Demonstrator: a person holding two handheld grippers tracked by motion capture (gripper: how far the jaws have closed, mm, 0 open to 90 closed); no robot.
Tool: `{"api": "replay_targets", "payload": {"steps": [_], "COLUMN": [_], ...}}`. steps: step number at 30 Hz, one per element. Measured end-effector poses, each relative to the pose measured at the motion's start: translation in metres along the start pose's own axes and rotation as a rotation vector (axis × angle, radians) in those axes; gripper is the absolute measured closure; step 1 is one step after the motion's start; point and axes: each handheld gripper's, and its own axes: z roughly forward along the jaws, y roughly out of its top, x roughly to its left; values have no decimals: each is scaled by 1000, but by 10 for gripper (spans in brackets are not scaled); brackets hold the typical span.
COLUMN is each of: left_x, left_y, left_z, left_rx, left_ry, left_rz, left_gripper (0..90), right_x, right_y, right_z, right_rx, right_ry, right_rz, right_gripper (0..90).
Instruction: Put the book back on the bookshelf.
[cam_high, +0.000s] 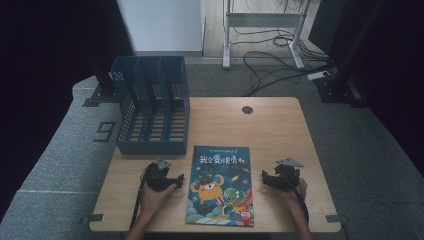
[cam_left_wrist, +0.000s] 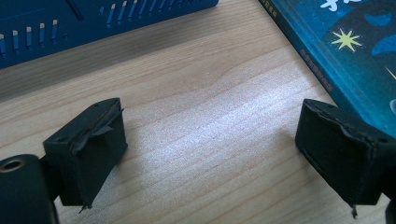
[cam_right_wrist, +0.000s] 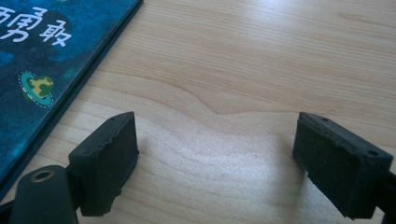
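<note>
At the near edge of the light wooden counter (cam_high: 280, 130), a person's two forearms are reaching in, each hand holding a black hand-held gripper. The left hand-held gripper (cam_high: 172, 181) is sitting just left of a blue hardcover picture book with cartoon monsters on its cover (cam_high: 220, 186), its jaws standing wide apart over bare wood with nothing between them. The right hand-held gripper (cam_high: 266, 179) is sitting just right of the book, its jaws likewise spread apart and empty. The book is lying flat, face up, between the two. Farther back at the counter's left, a dark blue perforated plastic file rack with three compartments (cam_high: 152, 105) is lying, just beyond the book's top left corner.
</note>
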Motion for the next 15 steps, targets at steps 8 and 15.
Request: {"api": "replay_targets", "payload": {"steps": [8, 15], "left_x": [0, 7], "left_y": [0, 7], "left_z": [0, -3], "left_rx": [0, 13], "left_ry": [0, -30], "left_rz": [0, -29], "left_gripper": [84, 146], "right_x": [-2, 3], "right_y": [4, 6], "right_z": [-7, -16], "right_rx": [-39, -83], "right_ry": [-32, 17], "right_rz": [24, 30], "right_gripper": [175, 195]}}
